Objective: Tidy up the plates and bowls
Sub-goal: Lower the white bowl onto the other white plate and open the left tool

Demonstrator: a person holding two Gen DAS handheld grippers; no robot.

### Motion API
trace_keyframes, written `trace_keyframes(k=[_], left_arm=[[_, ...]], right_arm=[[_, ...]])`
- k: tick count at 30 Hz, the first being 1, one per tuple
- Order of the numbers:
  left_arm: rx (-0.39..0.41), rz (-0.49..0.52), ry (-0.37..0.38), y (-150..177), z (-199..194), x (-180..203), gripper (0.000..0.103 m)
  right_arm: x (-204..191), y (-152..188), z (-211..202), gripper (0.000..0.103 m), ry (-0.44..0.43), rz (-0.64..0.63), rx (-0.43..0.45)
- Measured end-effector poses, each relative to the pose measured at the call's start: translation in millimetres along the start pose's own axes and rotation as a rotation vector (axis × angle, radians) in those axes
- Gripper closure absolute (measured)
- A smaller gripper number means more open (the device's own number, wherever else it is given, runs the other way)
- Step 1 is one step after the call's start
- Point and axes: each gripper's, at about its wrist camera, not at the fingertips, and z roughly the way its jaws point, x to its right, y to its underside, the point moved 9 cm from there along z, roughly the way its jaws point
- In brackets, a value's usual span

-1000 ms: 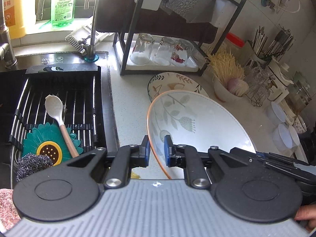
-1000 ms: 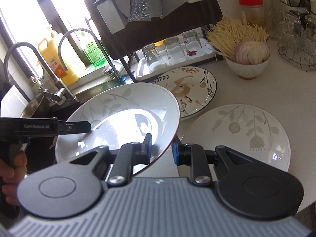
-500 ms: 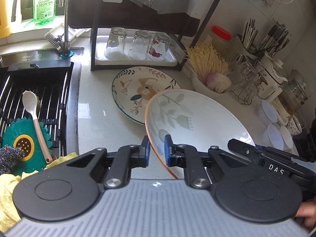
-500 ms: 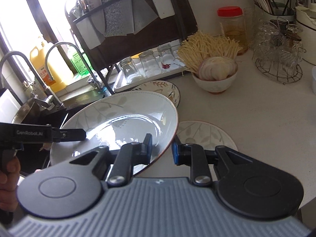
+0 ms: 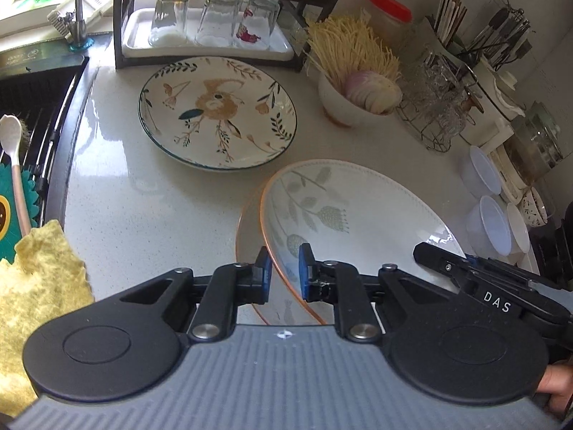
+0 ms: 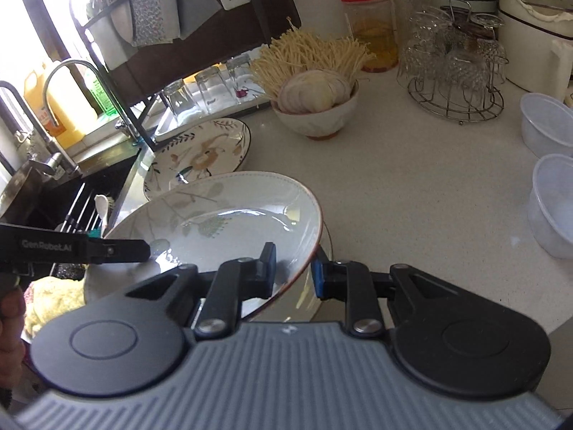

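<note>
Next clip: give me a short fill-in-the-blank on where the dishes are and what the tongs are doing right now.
1. Both the left tongs and the right tongs grip the rim of the same ______.
2. The leaf-print plate hangs above a second plate resting on the ______.
3. The three glasses on the white tray stand ______.
4. The bowl holds noodles and sliced ______.

Missing words: plate; counter; upside down; onion

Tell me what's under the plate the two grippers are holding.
Under the held plate lies another plate on the counter; only its left edge shows, and a sliver near the right gripper. Its pattern and middle are covered.
</note>
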Motion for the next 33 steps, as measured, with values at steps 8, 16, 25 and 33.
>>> trace_keyframes(k=[8, 16, 25, 33], left_arm=[[-0.074, -0.02, -0.01, 15.9, 14.5, 3.2, 0.082], [-0.14, -0.03, -0.045, 21.4, 26.7, 4.9, 0.081], [-0.159, -0.186, -0.049, 13.9, 26.8, -8.1, 0.071], [-0.147, -0.198, -0.083, 3.6, 26.2, -10.2, 0.069]], right_arm=[[6.5, 12.3, 5.6, 0.079, 0.048, -0.036, -0.033], [14.0, 14.1, 19.8, 0.079, 0.064, -0.03, -0.05], [12.2, 6.1, 30.0, 0.079, 0.077, -0.069, -0.025], [7.5, -2.4, 44.3, 0.079, 0.068, -0.107, -0.024]])
